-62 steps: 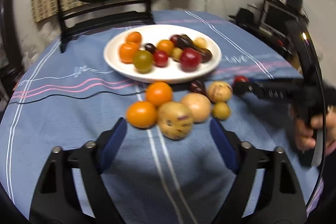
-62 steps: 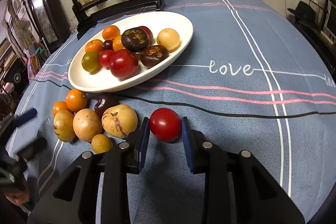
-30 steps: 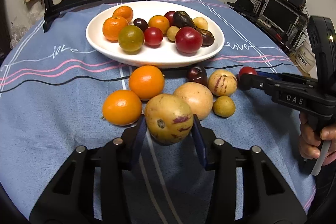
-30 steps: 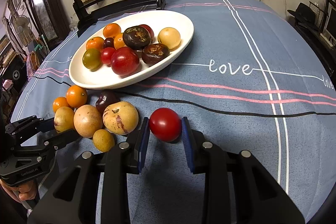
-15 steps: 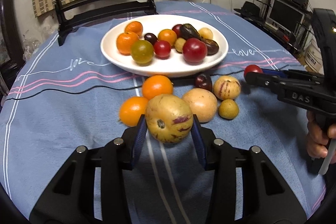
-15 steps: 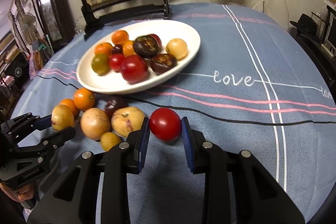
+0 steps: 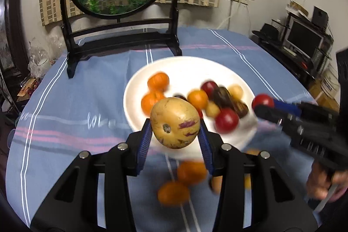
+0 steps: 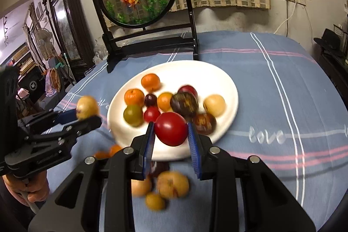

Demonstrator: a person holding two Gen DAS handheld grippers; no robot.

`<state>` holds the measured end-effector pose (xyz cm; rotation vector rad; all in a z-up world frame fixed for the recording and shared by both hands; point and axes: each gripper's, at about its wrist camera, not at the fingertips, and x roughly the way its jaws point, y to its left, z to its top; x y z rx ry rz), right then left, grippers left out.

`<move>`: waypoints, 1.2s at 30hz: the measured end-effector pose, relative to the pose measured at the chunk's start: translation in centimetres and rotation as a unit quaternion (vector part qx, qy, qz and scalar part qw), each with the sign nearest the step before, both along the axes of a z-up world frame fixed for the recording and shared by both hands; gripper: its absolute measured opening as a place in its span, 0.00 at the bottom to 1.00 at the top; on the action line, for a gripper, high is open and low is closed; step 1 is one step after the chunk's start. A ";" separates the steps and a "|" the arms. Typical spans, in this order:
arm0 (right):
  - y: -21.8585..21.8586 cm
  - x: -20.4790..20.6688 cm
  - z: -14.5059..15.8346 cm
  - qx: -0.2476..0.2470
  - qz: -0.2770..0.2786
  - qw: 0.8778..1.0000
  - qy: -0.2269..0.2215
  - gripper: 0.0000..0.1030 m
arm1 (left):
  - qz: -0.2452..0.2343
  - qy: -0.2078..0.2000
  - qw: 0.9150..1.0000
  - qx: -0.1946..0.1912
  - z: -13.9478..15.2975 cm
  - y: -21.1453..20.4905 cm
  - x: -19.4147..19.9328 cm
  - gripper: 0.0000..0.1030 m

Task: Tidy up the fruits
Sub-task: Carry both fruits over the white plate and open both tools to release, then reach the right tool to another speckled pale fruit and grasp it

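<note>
Gripping yellow purple-streaked fruit [image 7: 175,122] at frame centre, left tongs [image 7: 175,138]; right tongs [image 8: 171,140] clamp red tomato [image 8: 171,128] before white plate [image 8: 226,84].

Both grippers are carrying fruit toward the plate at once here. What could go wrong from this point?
1. The left gripper with its pepino melon and the right gripper with its red tomato converge on the same near rim of the white plate; they may collide.
2. The plate is crowded, so a dropped round fruit could knock others or roll off.
</note>
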<state>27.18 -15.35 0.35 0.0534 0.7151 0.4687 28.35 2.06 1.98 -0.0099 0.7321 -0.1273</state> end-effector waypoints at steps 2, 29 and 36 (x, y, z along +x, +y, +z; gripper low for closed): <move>0.9 1.8 -0.3 -0.005 -0.004 1.000 0.004 0.30 | 0.009 -0.002 1.000 0.009 -0.2 -0.2 2.2 0.42; -0.9 -2.8 -1.1 -0.016 -0.001 1.000 -0.010 0.63 | 0.086 -0.021 0.991 0.102 -0.4 -0.4 -3.5 0.90; -2.3 -5.5 -3.2 -0.035 -0.008 0.999 0.009 0.63 | 0.082 -0.007 0.996 0.019 -3.6 2.1 -8.9 0.92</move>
